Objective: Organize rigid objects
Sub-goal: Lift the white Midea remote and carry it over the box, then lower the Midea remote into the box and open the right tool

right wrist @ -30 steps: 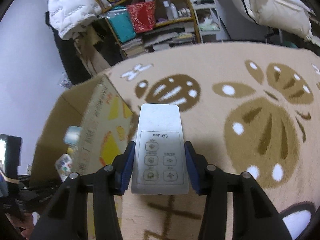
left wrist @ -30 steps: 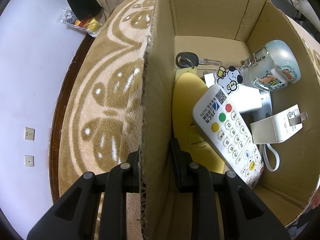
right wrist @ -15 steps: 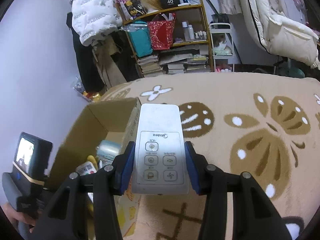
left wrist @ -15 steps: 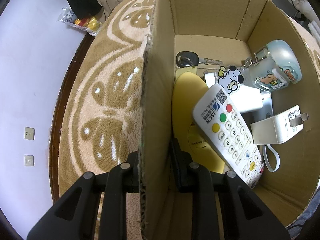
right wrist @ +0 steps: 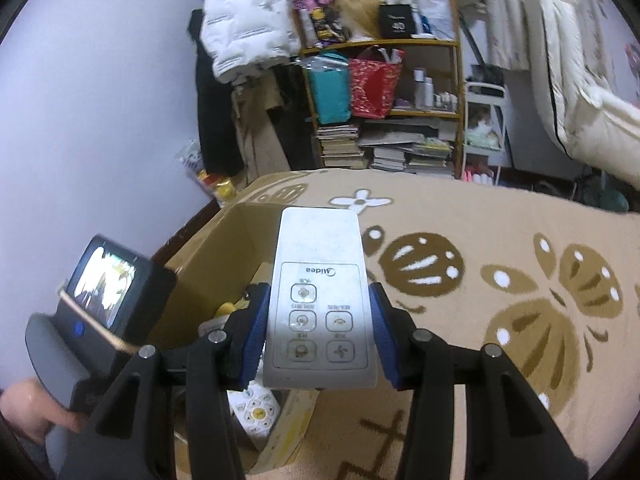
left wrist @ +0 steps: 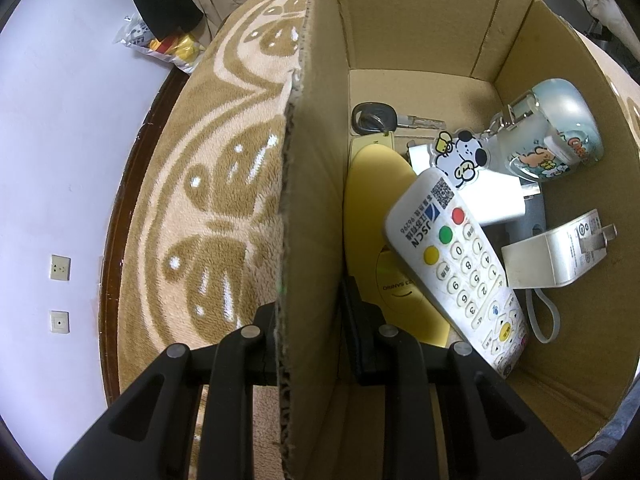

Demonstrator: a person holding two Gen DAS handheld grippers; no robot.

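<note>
Brown and cream carpet (right wrist: 500,248) covers the floor, and a full bookshelf (right wrist: 384,92) stands far back by the wall. Our left claw (left wrist: 310,336) is clamped on the near left wall of the box (left wrist: 312,200), where a white remote (left wrist: 452,256) and a key (left wrist: 376,118) lie. Our right claw (right wrist: 318,332) pinches a grey remote (right wrist: 320,300) just above the box's right edge.

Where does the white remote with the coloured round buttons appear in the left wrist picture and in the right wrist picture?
Left wrist view: the white remote lies slanted inside the cardboard box, right of centre, on a yellow card.
Right wrist view: only its lower end shows, low and left of centre, under the grey Midea remote that the right gripper holds.
Shared landmark: the cardboard box.
</note>
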